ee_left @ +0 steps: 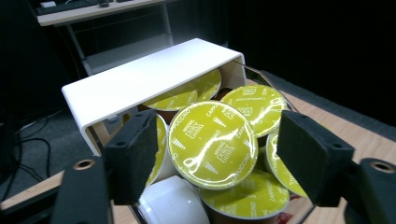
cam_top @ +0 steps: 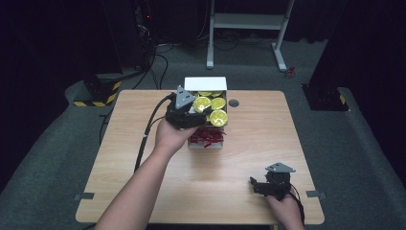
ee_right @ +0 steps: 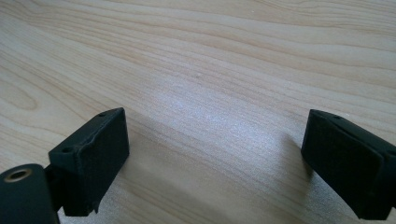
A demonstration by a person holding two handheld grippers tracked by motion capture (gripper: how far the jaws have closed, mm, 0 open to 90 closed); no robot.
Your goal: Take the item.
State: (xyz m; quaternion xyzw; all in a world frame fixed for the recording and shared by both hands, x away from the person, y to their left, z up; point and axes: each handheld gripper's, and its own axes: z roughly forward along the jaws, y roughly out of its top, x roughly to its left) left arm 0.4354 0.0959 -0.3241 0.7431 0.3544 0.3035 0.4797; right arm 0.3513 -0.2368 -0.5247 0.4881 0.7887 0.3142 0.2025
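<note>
From above, the left gripper (cam_top: 195, 114) is at the white box (cam_top: 206, 84) near the table's (cam_top: 249, 158) far edge, over the yellow-lidded capsules (cam_top: 218, 117) stacked in it, with red wrappers (cam_top: 207, 136) showing at the box's near end. The left gripper view gets right in: one yellow-lidded capsule (ee_left: 213, 144) sits tilted between the two pads (ee_left: 133, 156), its foil lid printed in white lettering and catching the light. The pads flank its rim, and I cannot tell whether they press it yet. More yellow lids crowd behind it under the box's white top (ee_left: 140, 79), and a white cup body (ee_left: 175, 203) lies below. Well away from the box, the right gripper (cam_top: 258, 186) rests at the table's near edge; the right gripper view has its jaws wide apart over bare wood (ee_right: 210, 70).
</note>
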